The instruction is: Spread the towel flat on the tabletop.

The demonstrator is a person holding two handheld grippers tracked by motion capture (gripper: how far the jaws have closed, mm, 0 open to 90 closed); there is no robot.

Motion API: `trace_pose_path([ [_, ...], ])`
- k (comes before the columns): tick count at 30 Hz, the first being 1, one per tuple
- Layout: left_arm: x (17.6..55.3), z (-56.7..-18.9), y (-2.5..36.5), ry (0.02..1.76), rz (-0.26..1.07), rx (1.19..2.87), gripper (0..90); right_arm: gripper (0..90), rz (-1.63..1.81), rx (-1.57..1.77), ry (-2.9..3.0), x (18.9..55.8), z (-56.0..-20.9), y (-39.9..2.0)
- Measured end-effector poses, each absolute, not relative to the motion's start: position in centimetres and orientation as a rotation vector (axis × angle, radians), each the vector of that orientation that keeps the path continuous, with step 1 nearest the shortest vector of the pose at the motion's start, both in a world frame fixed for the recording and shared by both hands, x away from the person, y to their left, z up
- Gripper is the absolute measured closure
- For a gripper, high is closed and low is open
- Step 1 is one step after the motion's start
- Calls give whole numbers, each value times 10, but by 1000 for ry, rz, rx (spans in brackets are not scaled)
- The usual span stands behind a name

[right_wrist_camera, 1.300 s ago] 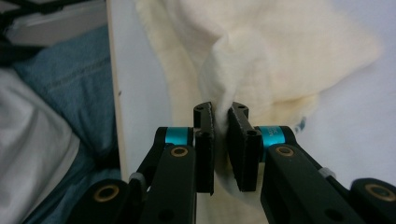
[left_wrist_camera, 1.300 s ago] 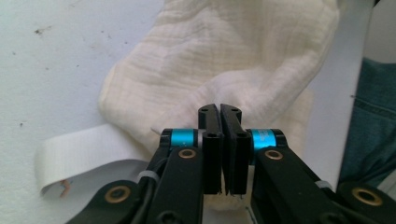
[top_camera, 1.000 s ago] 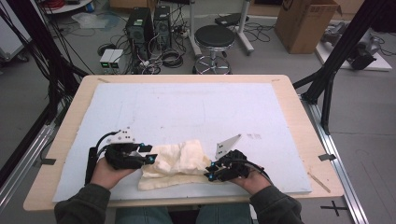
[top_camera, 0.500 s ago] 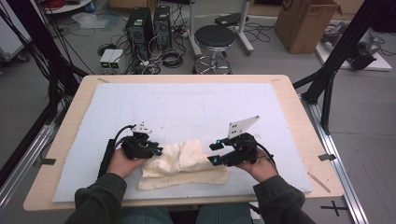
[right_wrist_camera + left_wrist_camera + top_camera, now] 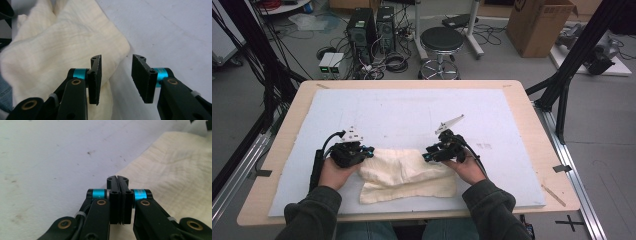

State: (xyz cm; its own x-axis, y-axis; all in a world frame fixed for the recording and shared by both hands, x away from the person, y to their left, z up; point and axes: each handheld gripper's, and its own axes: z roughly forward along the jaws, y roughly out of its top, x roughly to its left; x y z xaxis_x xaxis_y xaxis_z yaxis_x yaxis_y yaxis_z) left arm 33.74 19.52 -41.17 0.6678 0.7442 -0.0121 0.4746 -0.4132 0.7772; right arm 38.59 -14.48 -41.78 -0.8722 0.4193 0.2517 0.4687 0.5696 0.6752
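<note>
A cream cloth [image 5: 407, 175] lies rumpled on the white mat [image 5: 412, 110] near the table's front edge, between my two hands. My left gripper [image 5: 369, 150] sits at the cloth's upper left corner. In the left gripper view its jaws [image 5: 117, 178] are pressed together right at the hem of the cloth [image 5: 175, 165], and no fabric shows between the pads. My right gripper [image 5: 427, 152] is at the cloth's upper right corner. Its jaws [image 5: 116, 57] stand apart and have just been closing. The edge of the cloth [image 5: 57, 50] lies under the left pad, and nothing is pinched.
The mat covers most of the wooden table [image 5: 539, 150]; its far half lies bare beyond the grippers. On the floor behind stand a black stool [image 5: 442, 42], computer cases [image 5: 372, 22] with cables, and a cardboard box [image 5: 539, 22].
Both hands moved farther up the table, the right one also to the right. The left jaws went from apart to shut. The bunched cloth now lies wider and flatter.
</note>
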Motion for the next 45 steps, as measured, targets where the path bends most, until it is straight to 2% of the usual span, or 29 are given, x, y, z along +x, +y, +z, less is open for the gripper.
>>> trace_pose_path([
  [5,336,-412,195,928,425,2102,882,609,-1139,-774,-2732,386,-424,-128],
  [6,335,-413,196,921,414,2100,882,636,-1115,-779,-2738,386,-426,-125],
  [10,333,-414,196,911,397,2099,882,854,-1046,-742,-2755,385,-429,-121],
  [17,334,-413,186,883,371,2063,883,859,-1225,-895,-2859,378,-394,-148],
  [21,336,-414,178,884,382,2091,882,840,-1220,-918,-2995,370,-380,-148],
  [27,331,-413,193,927,371,2082,872,826,-1045,-728,-2944,365,-414,-112],
  [28,330,-413,196,944,359,2073,832,797,-1030,-716,-2922,364,-418,-110],
  [30,326,-413,200,976,323,2046,668,749,-1019,-706,-2900,362,-426,-105],
  [34,319,-415,195,970,302,2078,588,650,-1028,-712,-2869,361,-425,-107],
  [40,323,-424,182,986,295,2182,776,586,-1129,-694,-2837,358,-413,-118],
  [45,325,-428,177,992,295,2214,801,581,-1268,-772,-2801,367,-396,-145],
])
